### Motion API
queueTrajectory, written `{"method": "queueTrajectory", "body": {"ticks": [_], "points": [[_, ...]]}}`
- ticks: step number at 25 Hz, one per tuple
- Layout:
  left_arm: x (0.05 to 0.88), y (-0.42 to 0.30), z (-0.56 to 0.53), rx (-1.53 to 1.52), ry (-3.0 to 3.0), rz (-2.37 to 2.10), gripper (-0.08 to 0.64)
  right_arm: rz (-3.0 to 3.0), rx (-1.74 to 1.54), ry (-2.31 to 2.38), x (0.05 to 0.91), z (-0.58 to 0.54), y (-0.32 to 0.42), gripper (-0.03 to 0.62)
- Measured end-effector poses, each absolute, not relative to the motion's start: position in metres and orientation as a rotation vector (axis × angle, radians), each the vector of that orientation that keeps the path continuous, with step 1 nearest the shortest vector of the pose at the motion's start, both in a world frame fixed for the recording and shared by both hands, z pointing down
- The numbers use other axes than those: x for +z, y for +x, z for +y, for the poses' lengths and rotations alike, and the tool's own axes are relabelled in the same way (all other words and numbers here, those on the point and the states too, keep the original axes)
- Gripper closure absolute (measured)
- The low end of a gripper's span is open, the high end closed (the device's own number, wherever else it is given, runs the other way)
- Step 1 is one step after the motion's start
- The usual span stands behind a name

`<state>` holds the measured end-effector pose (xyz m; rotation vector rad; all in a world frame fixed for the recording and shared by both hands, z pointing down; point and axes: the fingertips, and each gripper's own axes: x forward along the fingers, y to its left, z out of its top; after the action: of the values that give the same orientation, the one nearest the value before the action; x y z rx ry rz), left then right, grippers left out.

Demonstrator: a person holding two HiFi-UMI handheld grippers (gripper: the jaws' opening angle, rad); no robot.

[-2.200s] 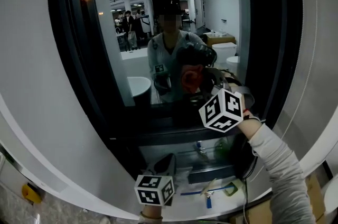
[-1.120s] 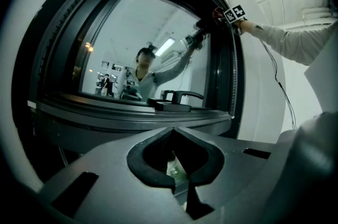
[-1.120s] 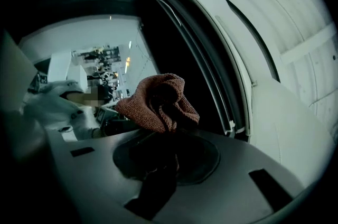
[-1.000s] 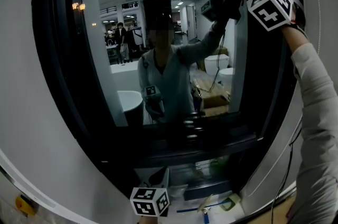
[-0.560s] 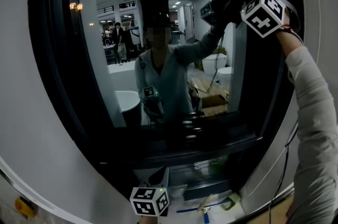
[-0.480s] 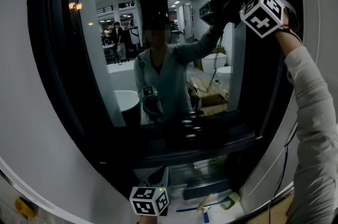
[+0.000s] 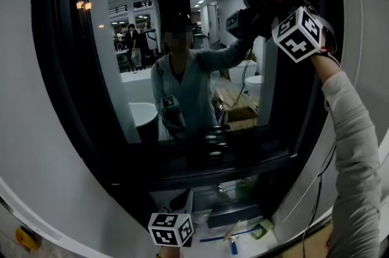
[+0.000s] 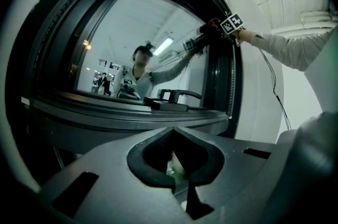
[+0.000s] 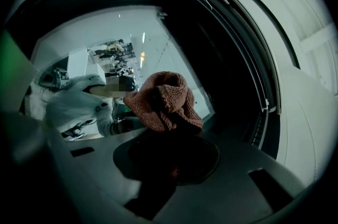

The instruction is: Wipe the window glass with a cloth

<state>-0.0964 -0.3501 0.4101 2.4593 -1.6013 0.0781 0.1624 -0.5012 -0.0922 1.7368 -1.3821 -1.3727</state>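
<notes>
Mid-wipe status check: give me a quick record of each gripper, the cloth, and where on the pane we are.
right gripper: shut on the cloth, arm raised high
cloth: reddish-brown knit, bunched, sticking out past the jaws
position on pane: upper right part of the window glass; cloth seems to touch it
left gripper: shut, nothing held, low beneath the window's lower frame
window handle: dark, at the lower frame, apart from both grippers
</notes>
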Motion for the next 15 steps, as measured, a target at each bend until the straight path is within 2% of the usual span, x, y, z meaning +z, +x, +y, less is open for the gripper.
{"method": "queueTrajectory", "body": {"ticks": [15], "points": [[0.409, -0.088, -0.343, 0.068, 2.468, -1.596, 0.555, -1.491, -1.343, 1.624, 0.001, -0.502, 0.155, 0.531]]}}
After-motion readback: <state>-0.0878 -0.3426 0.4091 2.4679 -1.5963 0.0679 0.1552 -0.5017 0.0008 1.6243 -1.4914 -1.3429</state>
